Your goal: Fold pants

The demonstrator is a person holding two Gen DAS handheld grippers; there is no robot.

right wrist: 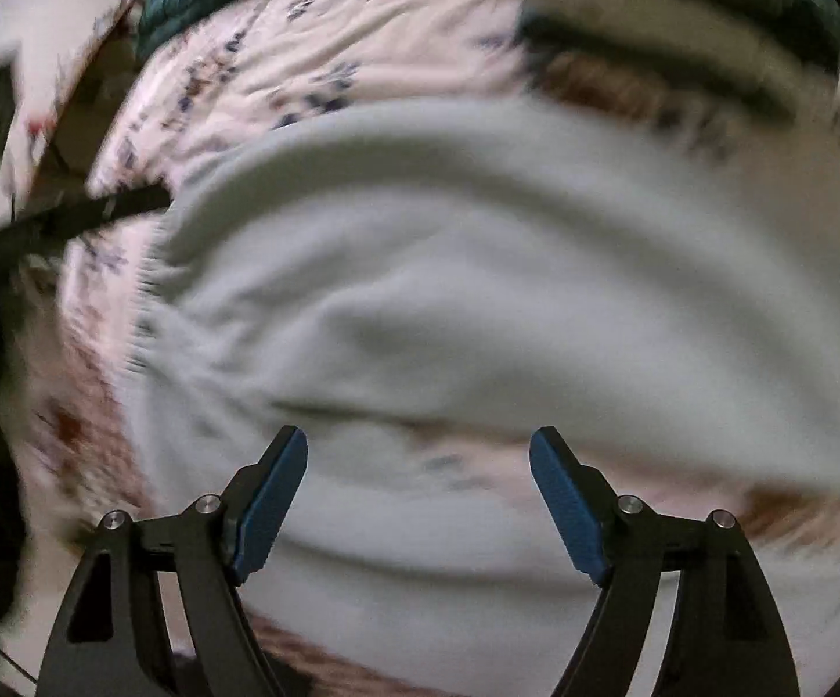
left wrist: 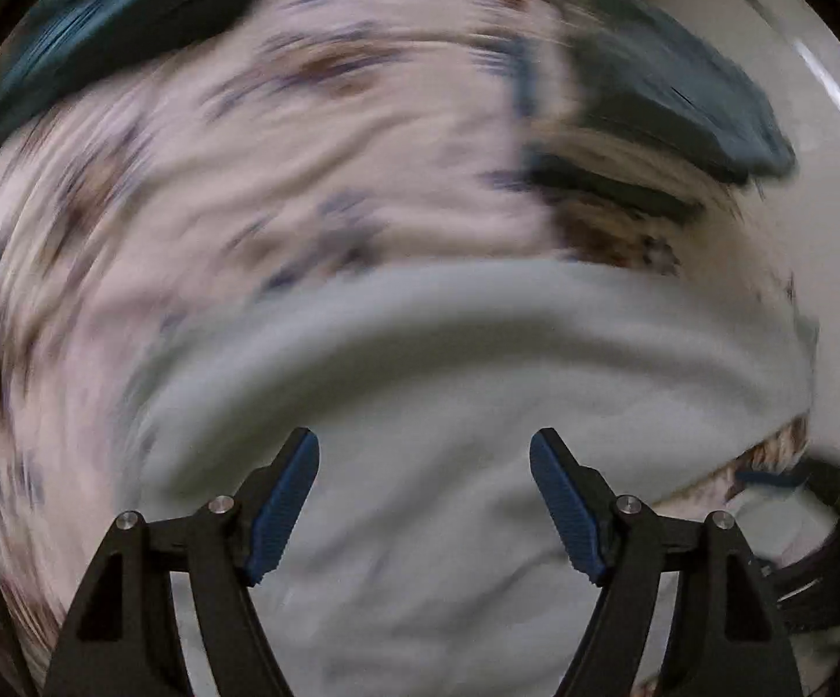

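While both views are blurred, these points can be read:

Pants: the pale grey-green soft fleece pants (right wrist: 478, 267) lie spread on the bed, on the pink floral bedsheet (left wrist: 216, 186); they fill the lower half of each view.

Left gripper (left wrist: 424, 499): jaws wide apart, holding nothing; grey cloth lies under and between the blue pads. I cannot tell if they touch it.

Right gripper (right wrist: 418, 499): jaws also wide apart and empty, above a fold of the pants where a strip of the sheet shows through.

Other things: dark teal blankets or cushions (left wrist: 681, 99) lie at the far side of the bed, apart from the pants.

Step in hand: I judge that both grippers look for a place to grasp before a fold.

How to do it well: slow down first, so the edge becomes clear. Take each side at a hem or seam, not in the loose middle. Pinch only the pants, not the sheet below. Lift both sides at equal height, so the fold stays straight.

Risk: soft fleece may bunch and slip if only one layer is caught.
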